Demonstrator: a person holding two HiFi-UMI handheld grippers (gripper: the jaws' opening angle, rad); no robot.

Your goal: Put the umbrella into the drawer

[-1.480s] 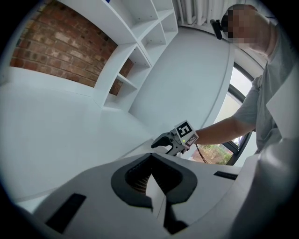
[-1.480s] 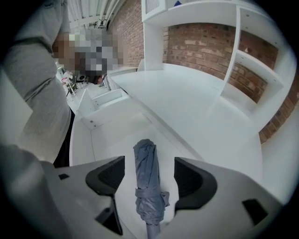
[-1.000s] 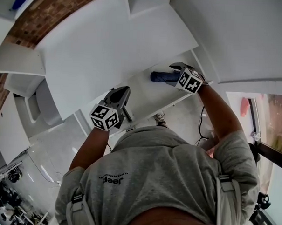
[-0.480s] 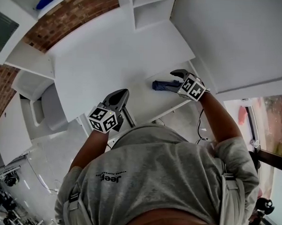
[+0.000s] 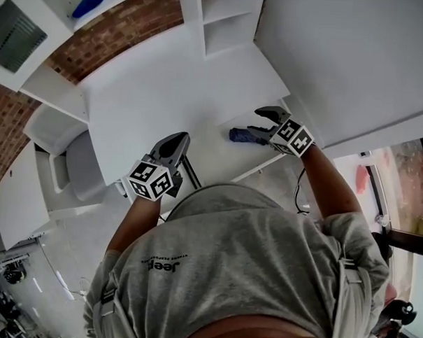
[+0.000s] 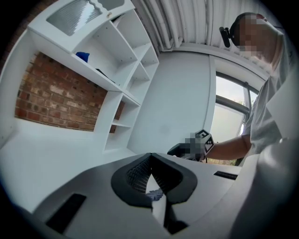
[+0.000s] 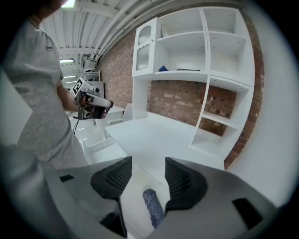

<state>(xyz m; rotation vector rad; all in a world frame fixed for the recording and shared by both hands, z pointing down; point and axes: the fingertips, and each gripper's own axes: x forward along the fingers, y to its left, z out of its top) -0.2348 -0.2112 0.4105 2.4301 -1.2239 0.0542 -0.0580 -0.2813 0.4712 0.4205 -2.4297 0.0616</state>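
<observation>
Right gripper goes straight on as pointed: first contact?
Likely the blue umbrella lying in the drawer below it, depth unclear. Right gripper: jaws apart, have just been closing, nothing gripped.

A white desk top point(image 5: 166, 93) fills the centre. A brick wall point(image 5: 126, 35) and shelves point(image 5: 228, 18) cross the top, with a blue object point(image 5: 89, 3) at upper left. A grey chair point(image 5: 78, 169) stands at the left.

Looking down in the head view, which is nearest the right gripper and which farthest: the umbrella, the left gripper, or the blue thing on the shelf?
From the right gripper, whose empty jaws have just been closing:
1. umbrella, lying just beside it.
2. left gripper, across to the left.
3. blue thing, far off at top left.
</observation>
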